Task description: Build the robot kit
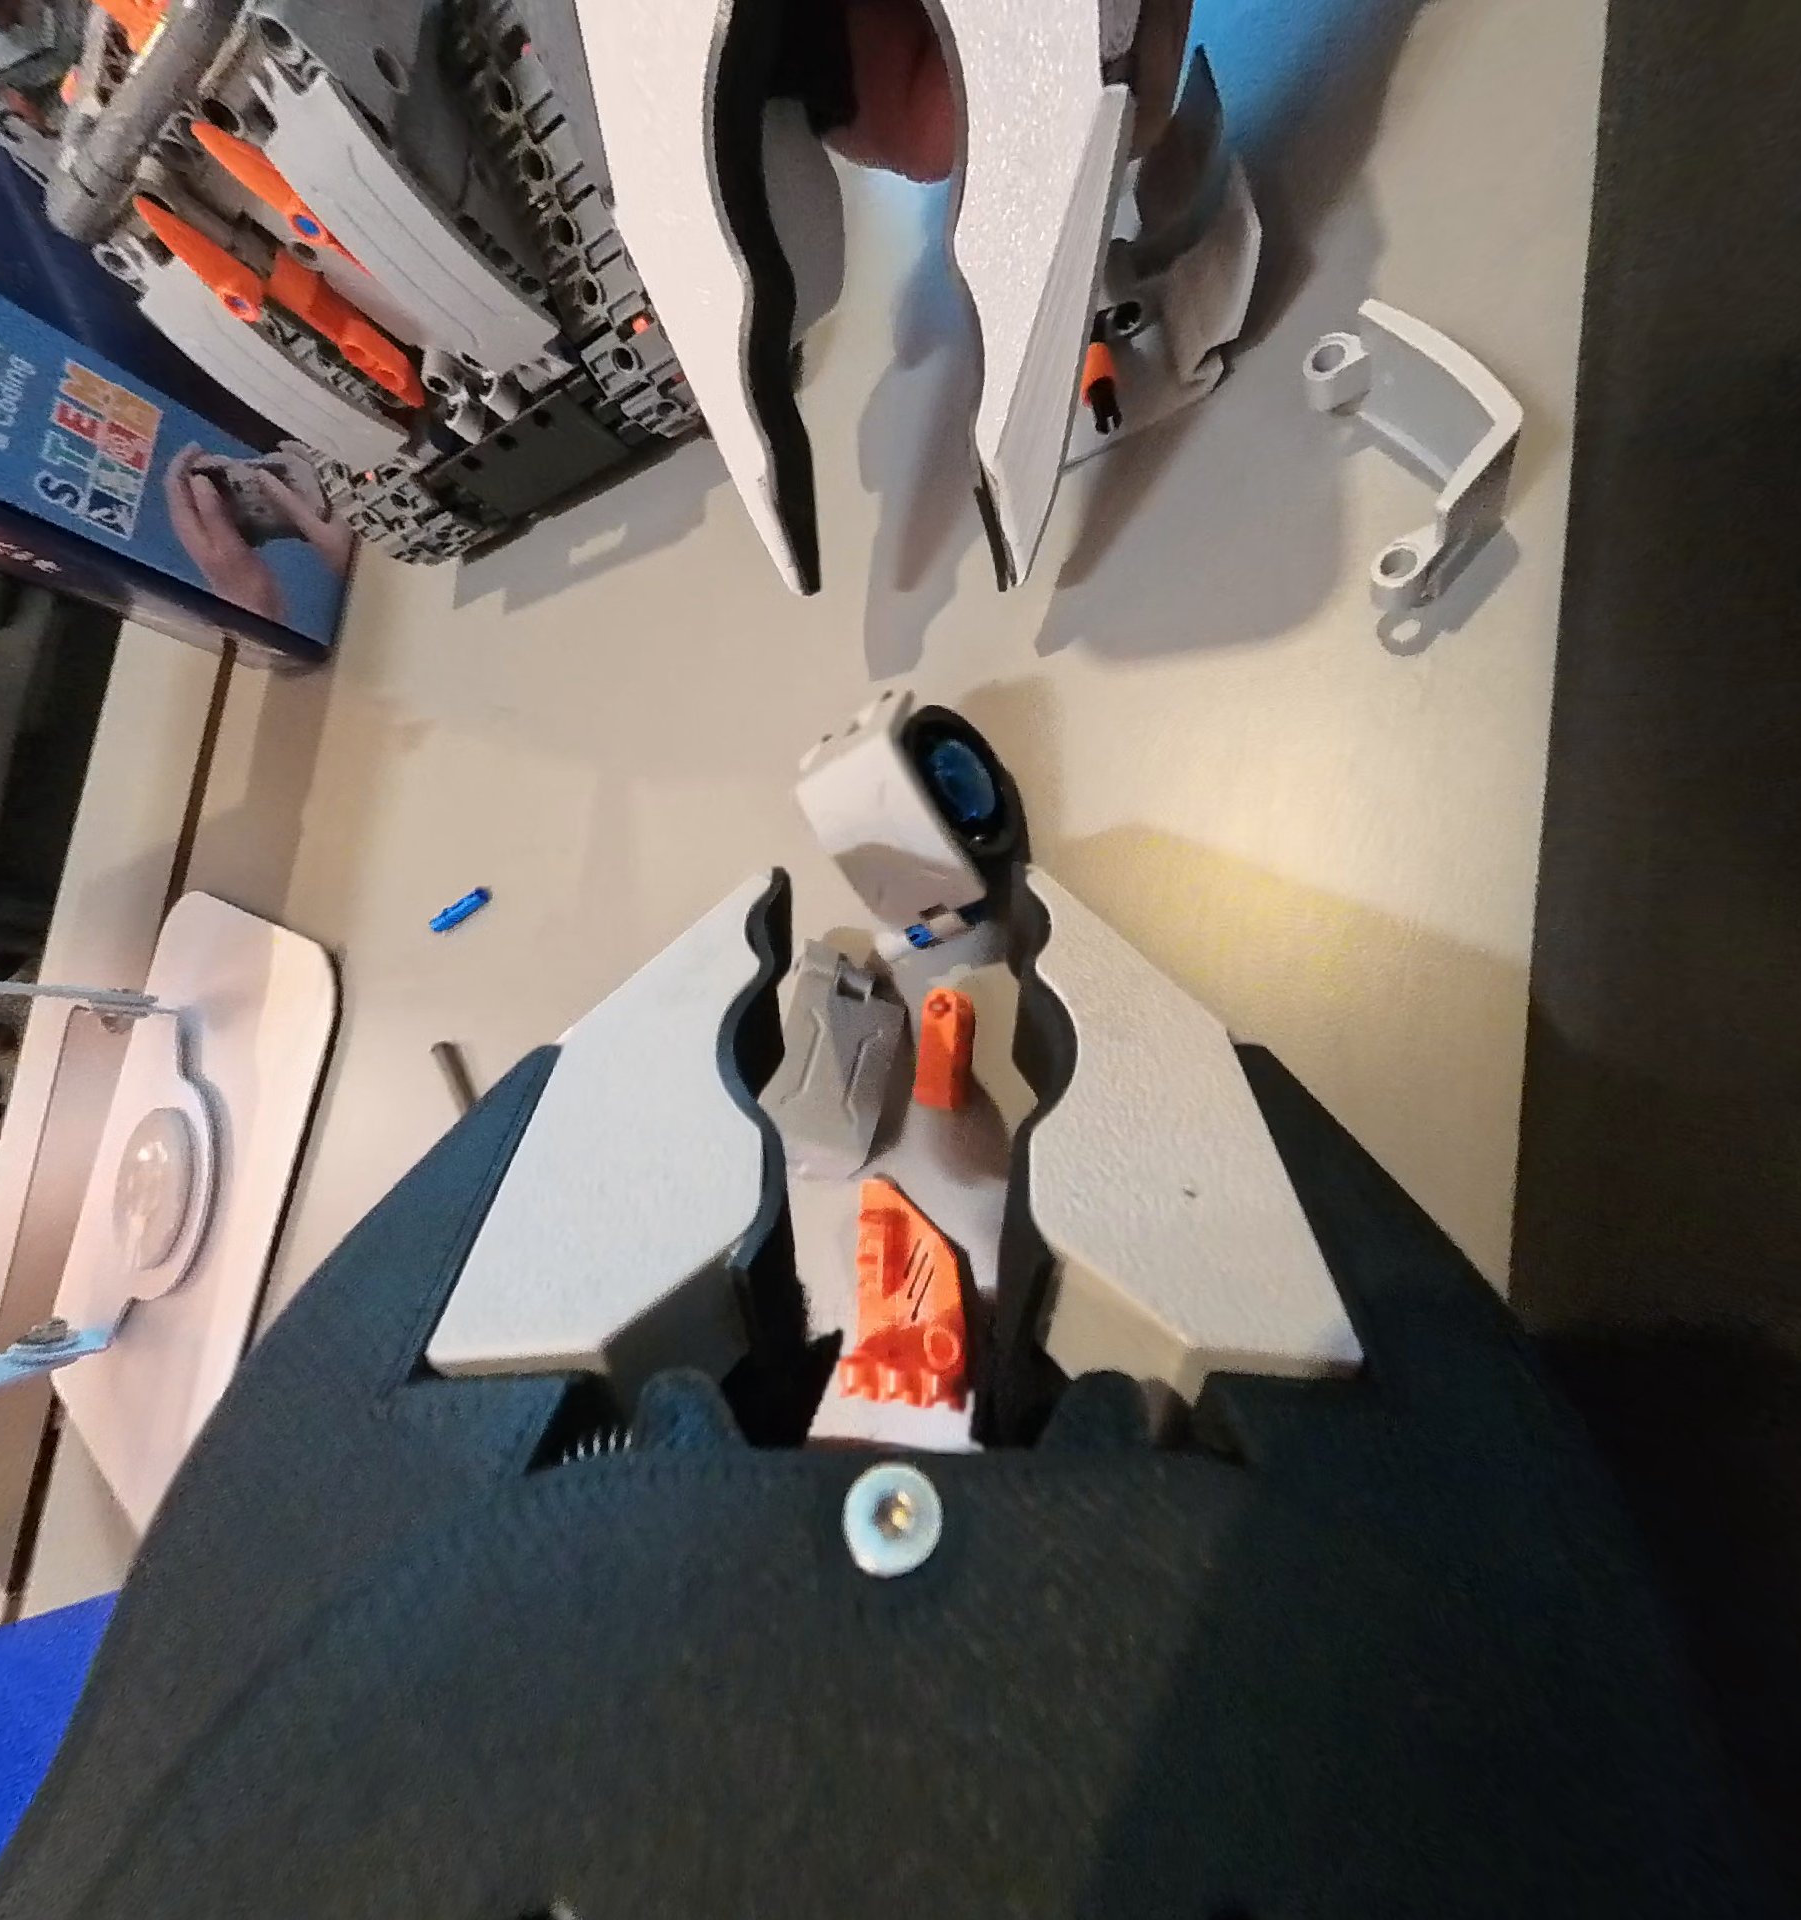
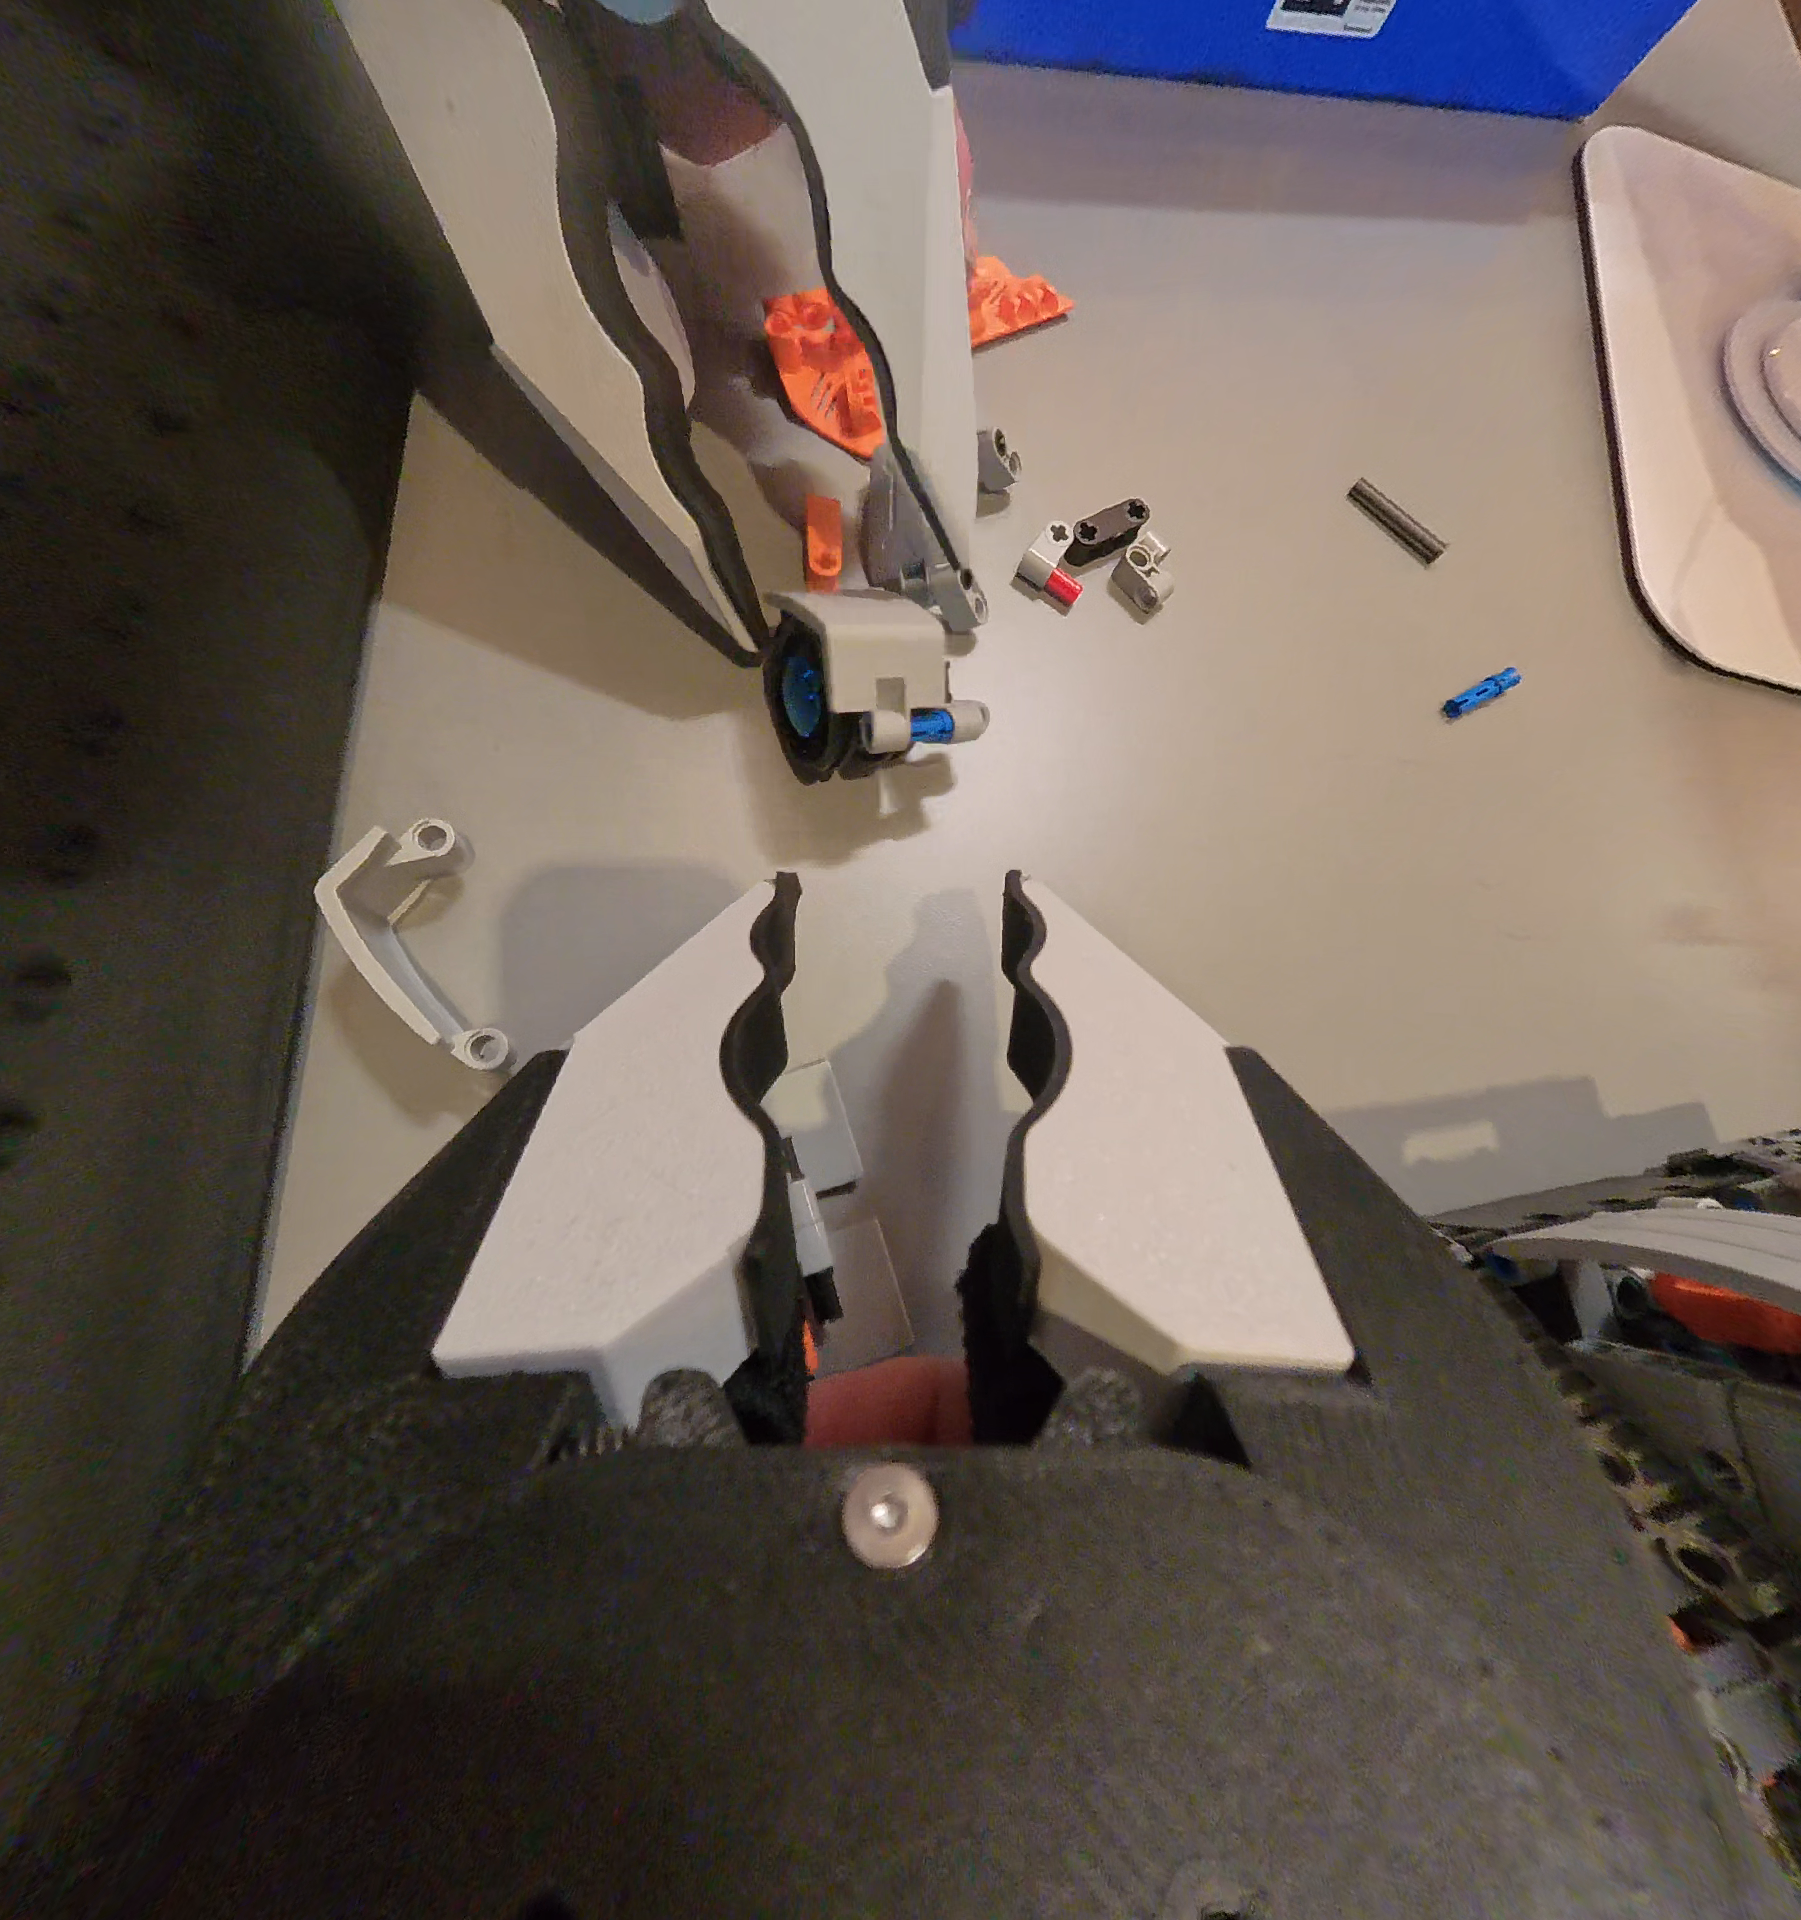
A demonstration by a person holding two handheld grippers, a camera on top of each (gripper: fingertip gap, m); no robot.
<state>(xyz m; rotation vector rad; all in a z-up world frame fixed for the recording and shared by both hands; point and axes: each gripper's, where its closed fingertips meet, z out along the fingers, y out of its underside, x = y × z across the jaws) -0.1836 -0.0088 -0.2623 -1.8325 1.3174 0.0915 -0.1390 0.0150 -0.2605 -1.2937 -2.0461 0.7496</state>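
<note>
Just beyond the left gripper [image 1: 901,883] tips lies the grey sensor block [image 1: 901,821], touching one finger; jaws spread, pinching nothing. Right gripper [image 2: 901,883] faces the block from its far side, spread and empty. White tray [image 2: 1644,436] beside the block holds a clear dome.

beige table [image 2: 1239,831] under everything. left tool [image 1: 901,883] shows white fingers with black wavy pads on a black body; right tool [image 2: 901,883] wears the same colours. between them a light grey block [image 2: 880,634] with a black ring and blue lens. orange wedge [image 1: 901,1299], small orange brick [image 1: 945,1049], grey panel [image 1: 839,1070]. a blue pin [image 2: 1481,693], a black axle [image 2: 1395,523], a white arch [image 2: 387,935]. blue box [image 1: 148,457], with a multicoloured print.
</note>
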